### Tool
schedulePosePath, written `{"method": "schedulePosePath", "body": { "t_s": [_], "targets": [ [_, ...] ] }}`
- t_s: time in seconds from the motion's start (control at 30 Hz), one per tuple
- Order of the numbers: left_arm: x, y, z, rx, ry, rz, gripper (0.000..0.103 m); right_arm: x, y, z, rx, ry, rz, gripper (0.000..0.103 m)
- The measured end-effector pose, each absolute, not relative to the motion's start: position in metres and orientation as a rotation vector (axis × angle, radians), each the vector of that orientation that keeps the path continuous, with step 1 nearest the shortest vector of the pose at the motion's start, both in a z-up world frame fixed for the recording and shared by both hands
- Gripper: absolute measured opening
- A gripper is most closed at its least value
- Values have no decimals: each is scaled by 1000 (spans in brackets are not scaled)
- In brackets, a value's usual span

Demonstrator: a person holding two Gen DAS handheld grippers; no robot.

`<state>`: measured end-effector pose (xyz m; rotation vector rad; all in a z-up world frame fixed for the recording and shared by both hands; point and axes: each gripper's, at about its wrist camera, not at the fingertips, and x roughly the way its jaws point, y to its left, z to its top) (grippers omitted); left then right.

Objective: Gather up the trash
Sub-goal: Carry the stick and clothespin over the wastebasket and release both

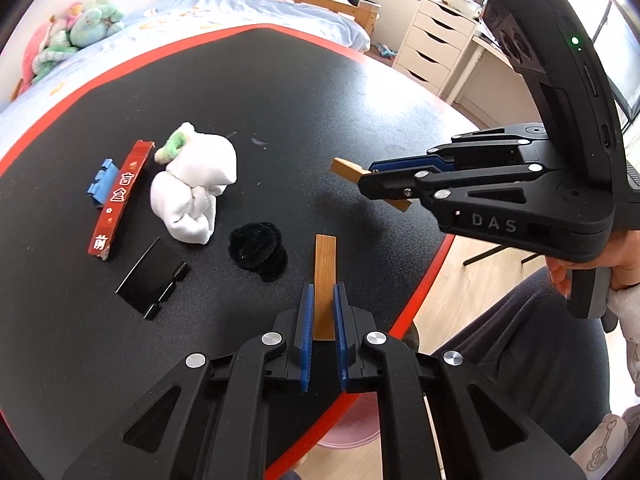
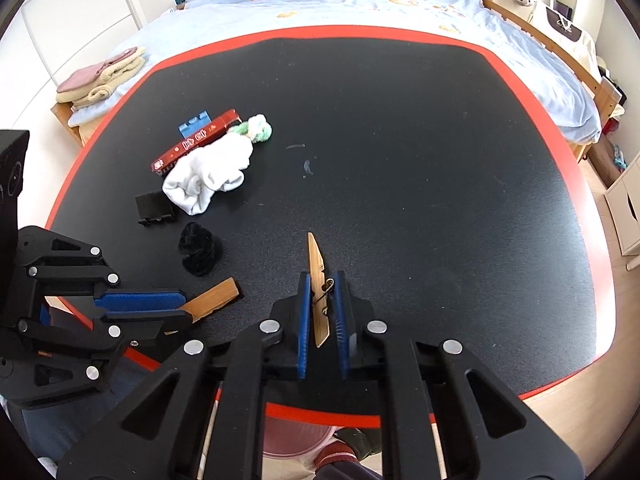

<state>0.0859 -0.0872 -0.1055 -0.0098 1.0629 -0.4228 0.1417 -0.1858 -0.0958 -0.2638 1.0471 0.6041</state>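
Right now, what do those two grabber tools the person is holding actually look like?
Both are matte black plastic. The right hand-held gripper has jointed linkage arms with round silver pins, blue ribbed pads on its fingers, white "DAS" lettering on the side, a pistol-style handle and a tall black module with a green light. The left hand-held gripper has the same black linkages, silver pins and blue pads. No cables show.

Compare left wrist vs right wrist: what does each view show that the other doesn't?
Left wrist only: the white drawer unit, and the right claw from the side, including the hand on its handle.

Right wrist only: folded towels on the bed corner, the metal spring on the right claw's wooden piece, and the left claw from the side.

Both: each claw shut on a wooden piece, plus the black table, red box, white cloth, black fuzzy thing and stuffed toys.
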Motion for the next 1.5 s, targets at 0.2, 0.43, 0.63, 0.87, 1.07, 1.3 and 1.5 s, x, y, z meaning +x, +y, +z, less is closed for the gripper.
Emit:
{"method": "schedulePosePath", "body": {
  "t_s": [0.2, 0.43, 0.63, 0.87, 1.07, 1.3, 1.5],
  "targets": [
    [74, -83, -95, -30, 1052, -410, 10, 132, -195, -82, -251, 1027, 612, 11],
    [51, -73, -74, -37, 1025, -398, 10, 101, -206, -59, -227, 996, 648, 11],
    [27, -72, -62, -47, 1004, -381, 10, 60, -220, -41, -215, 977, 685, 11],
    [-2, -78, -58, -73, 992, -368, 10, 15, -235, -35, -211, 981, 725, 11],
    [-21, -85, -61, -89, 1000, -364, 10, -13, -245, -41, -204, 1000, 744, 11],
    [-35, -93, -66, -99, 1013, -370, 10, -28, -247, -46, -204, 1016, 763, 11],
    [-38, -95, -66, -93, 1012, -371, 10, -28, -246, -46, -199, 1013, 766, 11]
  ]
}}
